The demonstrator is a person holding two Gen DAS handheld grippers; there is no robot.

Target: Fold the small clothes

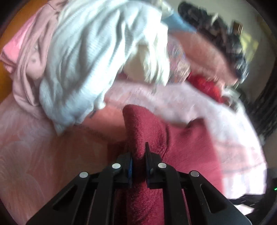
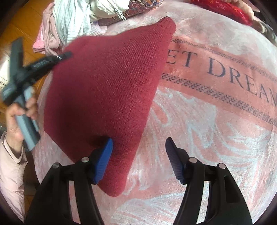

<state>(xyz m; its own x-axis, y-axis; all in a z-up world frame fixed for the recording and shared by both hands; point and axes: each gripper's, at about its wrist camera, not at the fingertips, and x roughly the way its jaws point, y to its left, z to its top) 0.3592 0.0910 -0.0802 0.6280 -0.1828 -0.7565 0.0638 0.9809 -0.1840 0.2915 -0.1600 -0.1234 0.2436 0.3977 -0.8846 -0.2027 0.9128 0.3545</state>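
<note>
The knit garment [image 2: 103, 97] is a deep burgundy red, its ribbed weave showing as fine rows. Under it lies a blanket [image 2: 216, 138] in salmon pink with pale, whitish feathery swirls, crossed by a darker pink band [image 2: 216, 65] carrying navy capital letters and edged by two dark dotted braid lines. The right tool [image 2: 139, 160] is black with blue pads — the left tool [image 1: 138, 161] is black as well, with a sliver of blue. In the pile, a pale blue-white ribbed piece [image 1: 83, 65] sits against a dusty pink one [image 1: 29, 57], with a bright red item [image 1: 206, 86] — and a paisley print [image 2: 136, 7] in maroon and orange. The floor [image 2: 19, 22] is amber-orange wood.
</note>
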